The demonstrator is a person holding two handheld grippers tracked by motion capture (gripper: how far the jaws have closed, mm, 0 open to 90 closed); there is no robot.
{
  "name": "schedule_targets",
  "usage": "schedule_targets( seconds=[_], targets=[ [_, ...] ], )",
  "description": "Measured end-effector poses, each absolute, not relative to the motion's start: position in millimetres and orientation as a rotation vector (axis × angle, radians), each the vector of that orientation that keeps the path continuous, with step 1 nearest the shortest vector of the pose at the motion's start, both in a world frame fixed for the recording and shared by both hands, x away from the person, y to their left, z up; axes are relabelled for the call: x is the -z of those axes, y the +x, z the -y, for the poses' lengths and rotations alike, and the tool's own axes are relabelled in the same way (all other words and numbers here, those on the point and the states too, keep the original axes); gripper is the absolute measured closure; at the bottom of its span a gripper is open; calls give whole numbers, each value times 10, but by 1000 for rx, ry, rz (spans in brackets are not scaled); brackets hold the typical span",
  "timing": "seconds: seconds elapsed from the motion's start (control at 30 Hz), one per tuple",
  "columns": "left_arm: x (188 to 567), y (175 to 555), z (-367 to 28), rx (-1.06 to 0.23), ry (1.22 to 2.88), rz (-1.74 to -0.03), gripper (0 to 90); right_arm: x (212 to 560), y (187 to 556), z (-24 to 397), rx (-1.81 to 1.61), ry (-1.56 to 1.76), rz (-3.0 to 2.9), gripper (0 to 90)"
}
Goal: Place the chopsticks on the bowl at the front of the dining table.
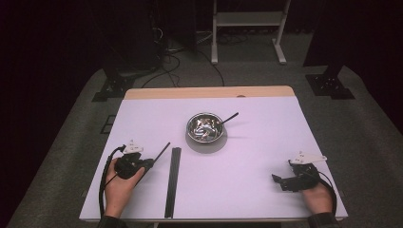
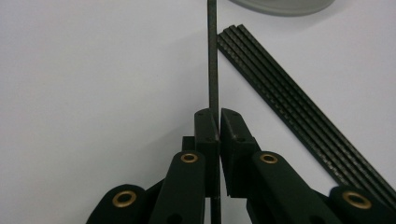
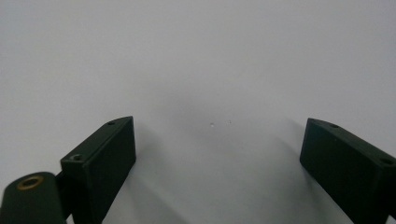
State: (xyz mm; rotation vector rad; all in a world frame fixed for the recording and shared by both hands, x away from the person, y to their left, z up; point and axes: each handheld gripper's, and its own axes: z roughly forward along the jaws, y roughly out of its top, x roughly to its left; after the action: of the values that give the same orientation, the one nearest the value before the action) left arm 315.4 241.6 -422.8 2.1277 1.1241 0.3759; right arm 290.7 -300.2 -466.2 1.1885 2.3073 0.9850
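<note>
1. The left gripper [image 1: 151, 161] sits at the near left of the white table [image 1: 266, 156], its jaws pinched tight on a thin black rod [image 1: 161, 151]
2. In the left gripper view the rod [image 2: 213, 56] runs straight up out of the closed jaws, clamped near its lower end, with the rest pointing toward the bowl
3. Just to the right of that rod, a bundle of black slats [image 1: 173, 183] lies flat on the table, running from near the bowl's shadow to the near edge; in the left gripper view the bundle [image 2: 299, 112] lies apart from the held rod
4. A metal bowl [image 1: 205, 127] stands mid-table with a dark-handled utensil, possibly a spoon [image 1: 228, 118], leaning out over its right rim
5. The right gripper [image 1: 280, 180] rests at the near right, well apart from everything; its jaws stand wide with nothing between them
</note>
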Motion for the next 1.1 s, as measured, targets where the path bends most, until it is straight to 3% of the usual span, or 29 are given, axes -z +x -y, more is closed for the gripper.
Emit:
schedule_targets(
  seconds=[1.1],
  targets=[
    [3962, 3354, -2199, -363, 2075, -1092, 861, 4663, 2906, 3003, -985, 1189, -2307, 91]
  ],
)
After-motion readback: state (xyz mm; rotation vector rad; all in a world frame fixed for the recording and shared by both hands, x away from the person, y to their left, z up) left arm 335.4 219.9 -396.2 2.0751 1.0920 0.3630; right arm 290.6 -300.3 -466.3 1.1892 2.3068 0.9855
